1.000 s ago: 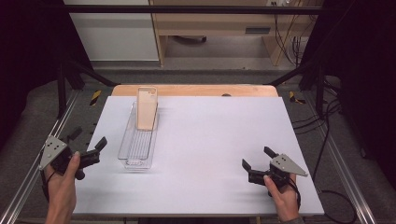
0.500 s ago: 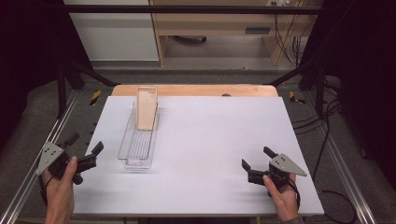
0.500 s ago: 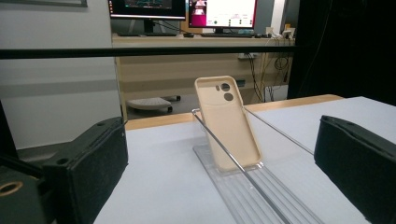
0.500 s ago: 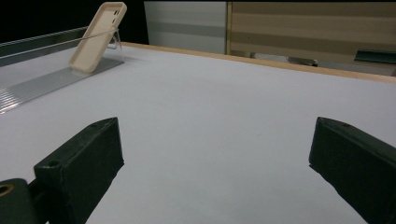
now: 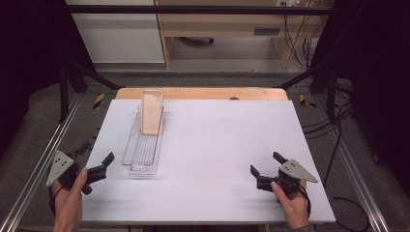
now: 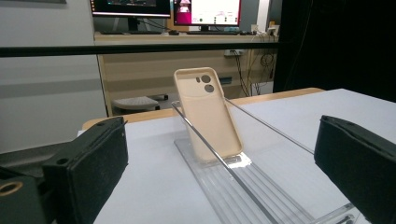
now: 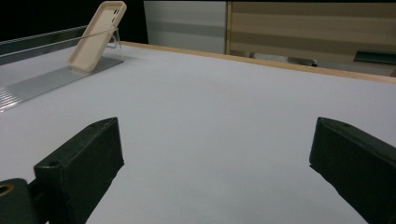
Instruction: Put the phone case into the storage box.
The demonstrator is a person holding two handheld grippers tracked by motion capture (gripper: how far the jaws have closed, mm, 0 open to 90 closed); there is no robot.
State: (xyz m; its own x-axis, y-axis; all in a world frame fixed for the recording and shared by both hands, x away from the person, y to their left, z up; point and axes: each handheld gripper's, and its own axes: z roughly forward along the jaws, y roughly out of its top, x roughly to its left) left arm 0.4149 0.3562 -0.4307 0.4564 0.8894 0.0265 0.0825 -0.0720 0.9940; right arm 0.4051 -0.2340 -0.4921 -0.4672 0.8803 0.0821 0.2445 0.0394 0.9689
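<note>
Two grippers sit low at the near edge of the surface [image 5: 217, 145], both with jaws spread wide and nothing between them. The left gripper [image 5: 102, 164] hangs just off the near left corner, pointing toward the near end of a clear tray [image 5: 140, 153]; the right gripper [image 5: 265, 170] rests well apart from it, over bare white near the right side.

The nearest thing to work on is a beige phone case [image 5: 152, 112], standing on its short edge at the far end of the tray and leaning back against the far wall. It is probably light, thin-walled and somewhat flexible, with a matte skin that should grip well against the pads. Squeezing across the open hollow would likely flex it, so the better hold is on the two long side edges, around the middle of its height, with light pressure. The tray looks like hard, slick plastic and may slide if nudged.

The left gripper view shows the case's back [image 6: 208, 113] with two round camera openings near its top, and the ribbed tray floor [image 6: 243, 191] running toward the camera. The right gripper view gives the side profile [image 7: 97, 35], making the backward tilt plain. The high view sets out the layout: tray lengthwise on the left half, both grippers clear of it.
</note>
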